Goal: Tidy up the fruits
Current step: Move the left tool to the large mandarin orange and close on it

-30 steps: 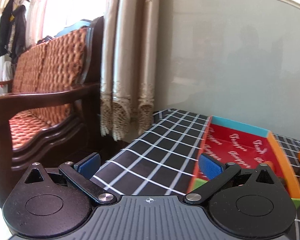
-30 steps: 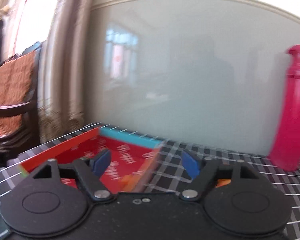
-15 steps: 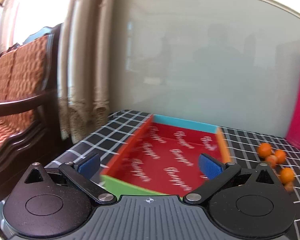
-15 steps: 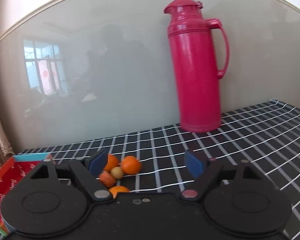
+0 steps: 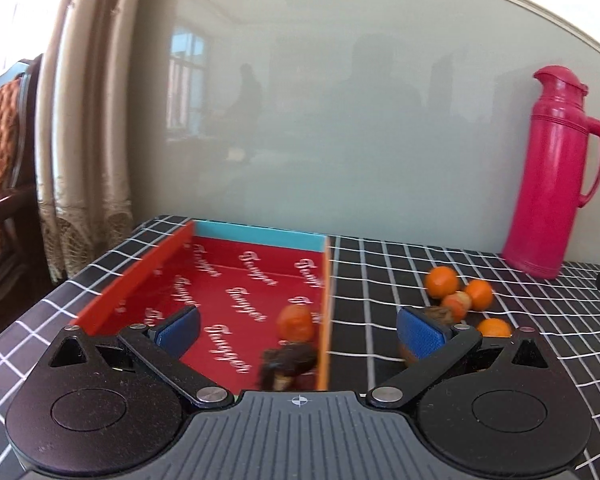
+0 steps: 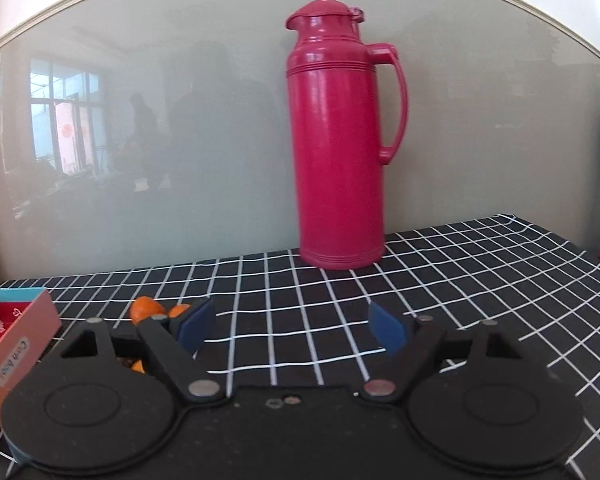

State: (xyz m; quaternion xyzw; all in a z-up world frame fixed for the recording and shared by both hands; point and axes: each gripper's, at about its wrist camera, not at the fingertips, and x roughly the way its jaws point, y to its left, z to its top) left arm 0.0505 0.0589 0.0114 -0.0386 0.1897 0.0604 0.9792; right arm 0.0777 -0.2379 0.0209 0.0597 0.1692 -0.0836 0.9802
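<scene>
While the left wrist view looks along the left gripper (image 5: 298, 330), its jaws stand spread and grasp nothing. Landmark: the red tray (image 5: 236, 292) on the checked tablecloth (image 5: 380, 264). One orange fruit (image 5: 296, 322) lies inside the tray against its orange right wall, with a dark, blurred fruit (image 5: 288, 362) just nearer the camera; its kind cannot be told. Outside the tray, to the right of that wall, a loose cluster of small oranges (image 5: 442, 282) and a brownish piece lie on the cloth. A pink thermos (image 5: 556, 176) stands well beyond the cluster, further right, near the wall.

Right wrist view: the right gripper (image 6: 290, 330) is also released, pads wide apart, only bare cloth between them. The tray shows only as a corner at the left edge. The cluster sits just right of the tray, mostly hidden behind the left finger (image 6: 196, 326); two orange tops peek out.

Judgement: sorting has barely begun, most fruit being outside the tray. Step in hand looks like an approach to the cluster. To do it well, the right gripper should swing toward the tray side until one fruit is centred between the pads, take the outermost orange first so neighbours do not roll, and close gently on it.
</scene>
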